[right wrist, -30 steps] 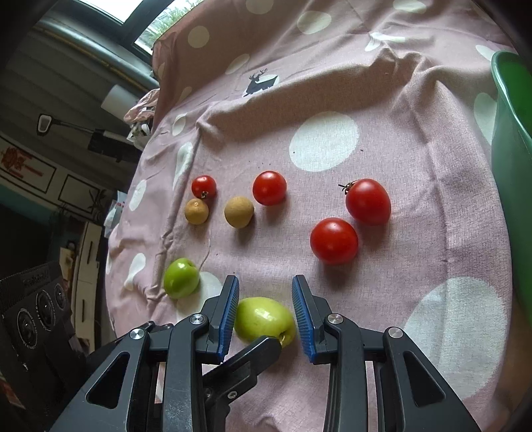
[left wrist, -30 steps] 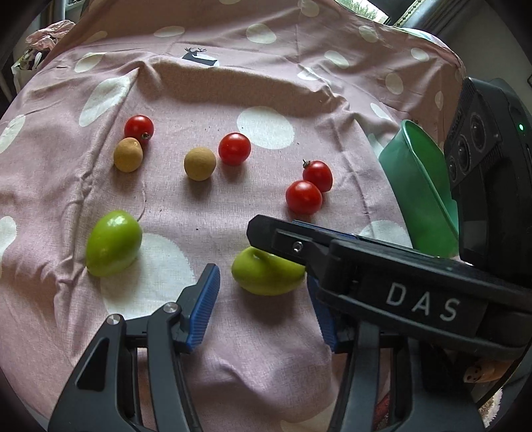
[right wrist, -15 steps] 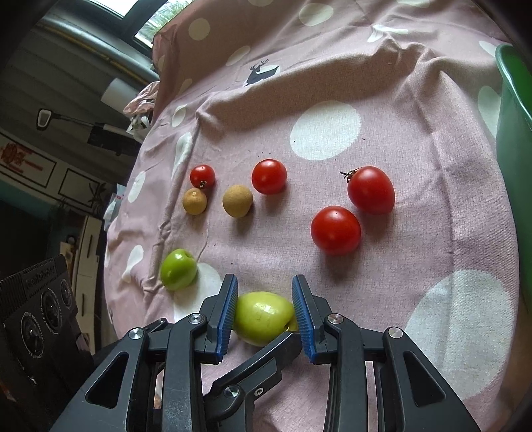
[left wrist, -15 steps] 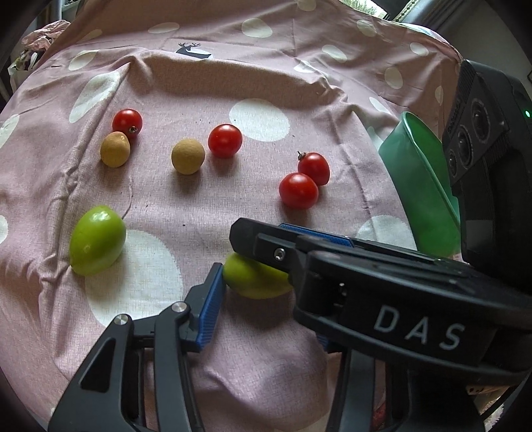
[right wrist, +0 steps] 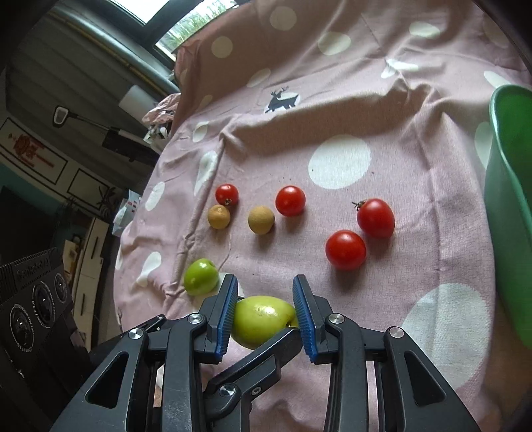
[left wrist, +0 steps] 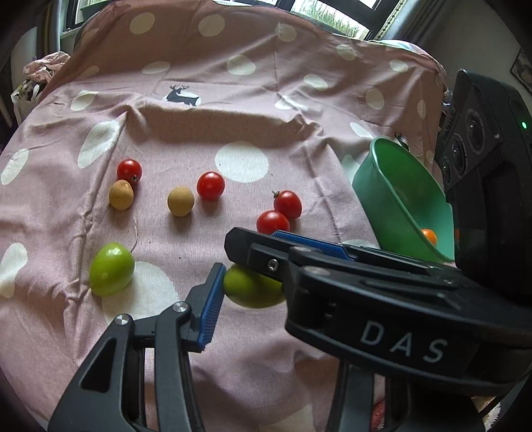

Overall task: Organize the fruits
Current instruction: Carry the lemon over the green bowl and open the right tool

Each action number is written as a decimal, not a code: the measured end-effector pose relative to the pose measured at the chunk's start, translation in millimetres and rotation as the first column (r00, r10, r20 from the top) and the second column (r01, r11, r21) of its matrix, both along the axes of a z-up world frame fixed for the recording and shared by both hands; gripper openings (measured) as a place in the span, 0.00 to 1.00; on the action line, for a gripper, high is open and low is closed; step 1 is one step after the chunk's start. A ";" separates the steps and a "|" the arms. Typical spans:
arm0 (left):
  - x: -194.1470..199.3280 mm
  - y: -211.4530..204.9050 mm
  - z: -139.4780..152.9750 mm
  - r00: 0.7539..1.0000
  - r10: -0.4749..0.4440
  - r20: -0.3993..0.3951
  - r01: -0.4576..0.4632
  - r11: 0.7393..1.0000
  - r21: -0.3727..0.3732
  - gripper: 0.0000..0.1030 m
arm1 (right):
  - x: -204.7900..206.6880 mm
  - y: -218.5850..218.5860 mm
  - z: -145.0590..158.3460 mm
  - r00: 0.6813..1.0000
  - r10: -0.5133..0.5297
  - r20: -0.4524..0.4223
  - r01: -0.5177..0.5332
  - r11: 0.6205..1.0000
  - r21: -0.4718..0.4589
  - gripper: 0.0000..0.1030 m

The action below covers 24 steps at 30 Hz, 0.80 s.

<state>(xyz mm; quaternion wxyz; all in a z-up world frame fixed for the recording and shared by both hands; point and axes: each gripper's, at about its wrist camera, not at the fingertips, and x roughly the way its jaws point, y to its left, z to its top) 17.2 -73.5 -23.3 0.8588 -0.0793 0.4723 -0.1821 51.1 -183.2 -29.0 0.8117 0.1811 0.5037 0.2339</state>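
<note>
Matt pink polka-dot woven cloth [right wrist: 415, 139] with creases, glossy smooth-skinned red cherry tomatoes [right wrist: 345, 250], dull rough tan round fruits [right wrist: 261, 219], waxy pale green oval fruit [right wrist: 262, 319], smooth green plastic bowl [left wrist: 392, 196], ribbed blue rubbery pads [right wrist: 226, 314] on matt black plastic right claw [right wrist: 264, 317]

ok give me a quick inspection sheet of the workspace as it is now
surface: pink polka-dot cloth, wrinkled, with a deer print.
job's things: four red tomatoes, two tan fruits and a loose green fruit on the cloth; held green fruit between the right pads; green bowl at the right holds an orange fruit.
clutter: loose thread on the cloth.
grippers: right claw shut on the held green fruit; left claw open around the same fruit, one finger hidden.
cables: nothing seen.
surroundings: window behind; crumpled bag far left.
</note>
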 end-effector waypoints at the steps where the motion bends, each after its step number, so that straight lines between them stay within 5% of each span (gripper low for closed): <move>1: -0.9 -3.1 5.5 1.000 -0.004 0.017 0.004 1.000 0.001 0.45 | -1.6 -3.4 5.8 1.000 -0.006 0.019 0.006 1.000 0.004 0.36; 13: -3.3 -70.8 57.1 0.973 -0.151 0.174 0.150 0.989 0.021 0.45 | -21.3 -72.3 57.8 0.964 -0.175 0.200 0.171 0.985 0.037 0.36; 24: 0.5 -146.1 67.2 0.923 -0.315 0.222 0.314 0.949 0.041 0.45 | -36.0 -148.8 65.7 0.903 -0.363 0.230 0.352 0.932 0.090 0.36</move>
